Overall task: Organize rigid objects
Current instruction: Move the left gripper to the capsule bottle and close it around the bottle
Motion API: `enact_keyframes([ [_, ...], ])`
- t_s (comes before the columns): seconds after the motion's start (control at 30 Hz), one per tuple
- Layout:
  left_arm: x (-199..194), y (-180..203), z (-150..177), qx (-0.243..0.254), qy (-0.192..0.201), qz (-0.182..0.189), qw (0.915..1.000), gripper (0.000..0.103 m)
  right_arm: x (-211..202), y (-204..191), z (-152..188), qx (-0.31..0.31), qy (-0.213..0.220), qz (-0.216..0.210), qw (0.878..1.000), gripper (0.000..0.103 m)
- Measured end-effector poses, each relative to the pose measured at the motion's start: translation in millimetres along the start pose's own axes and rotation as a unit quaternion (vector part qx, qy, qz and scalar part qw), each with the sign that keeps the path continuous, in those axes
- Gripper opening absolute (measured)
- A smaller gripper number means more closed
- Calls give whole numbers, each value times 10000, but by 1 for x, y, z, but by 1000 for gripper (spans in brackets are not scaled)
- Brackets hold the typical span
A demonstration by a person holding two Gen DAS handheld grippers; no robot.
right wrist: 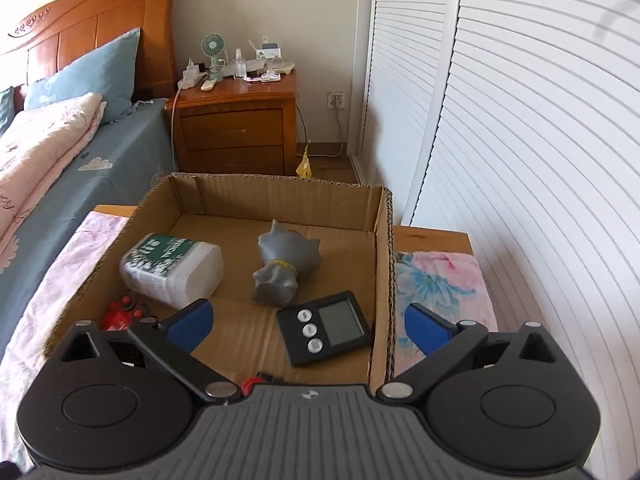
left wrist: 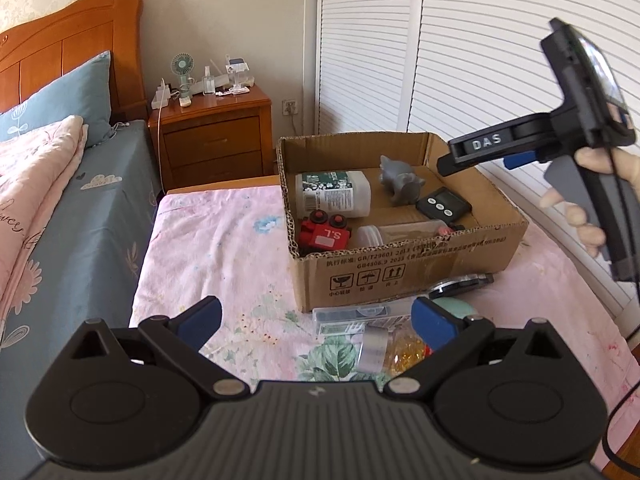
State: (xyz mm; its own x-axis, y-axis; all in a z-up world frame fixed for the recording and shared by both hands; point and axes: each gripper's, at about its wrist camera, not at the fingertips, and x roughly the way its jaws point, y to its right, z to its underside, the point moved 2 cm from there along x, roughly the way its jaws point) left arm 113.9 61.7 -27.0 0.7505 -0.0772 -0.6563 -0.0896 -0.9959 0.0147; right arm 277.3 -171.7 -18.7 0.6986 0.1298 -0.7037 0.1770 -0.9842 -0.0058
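Observation:
A cardboard box [left wrist: 404,268] stands on the pink flowered cloth. It holds a white jar with a green label [left wrist: 332,194], a grey toy figure [left wrist: 400,180], a black timer [left wrist: 442,204], a red toy [left wrist: 326,234] and a clear container [left wrist: 400,234]. My left gripper [left wrist: 316,324] is open and empty, low in front of the box. Near its right finger lie a clear case [left wrist: 352,316], a mint green object [left wrist: 452,306] and a jar of yellow pieces [left wrist: 400,354]. My right gripper [right wrist: 308,324] is open and empty above the box, over the timer [right wrist: 326,332], the grey figure [right wrist: 282,270] and the jar [right wrist: 172,274].
A bed with blue sheet [left wrist: 80,216] lies at the left. A wooden nightstand [left wrist: 212,136] with small items stands behind. White louvred doors [left wrist: 460,48] run along the right. The box rim [right wrist: 384,264] rises between the right gripper's fingers.

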Motion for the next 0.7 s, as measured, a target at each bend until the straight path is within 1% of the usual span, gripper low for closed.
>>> enact_keyframes([
  [0.17, -2, 3, 6, 32, -91, 46, 9999, 101, -15, -6, 20, -66, 18, 31, 10000, 103],
  [0.3, -4, 6, 13, 96, -171, 29, 9998, 101, -21, -12, 45, -108, -120, 131, 9998, 103],
  [0.4, -4, 5, 17, 102, -228, 13, 9997, 101, -25, -18, 66, -46, -210, 100, 9997, 103],
  [0.53, -4, 2, 22, 87, -296, -23, 9995, 101, -20, -26, 89, 112, -430, 36, 9990, 103],
  [0.7, -4, -5, 29, 77, -386, -54, 9992, 101, -5, -36, 106, 371, -753, 20, 9965, 103],
])
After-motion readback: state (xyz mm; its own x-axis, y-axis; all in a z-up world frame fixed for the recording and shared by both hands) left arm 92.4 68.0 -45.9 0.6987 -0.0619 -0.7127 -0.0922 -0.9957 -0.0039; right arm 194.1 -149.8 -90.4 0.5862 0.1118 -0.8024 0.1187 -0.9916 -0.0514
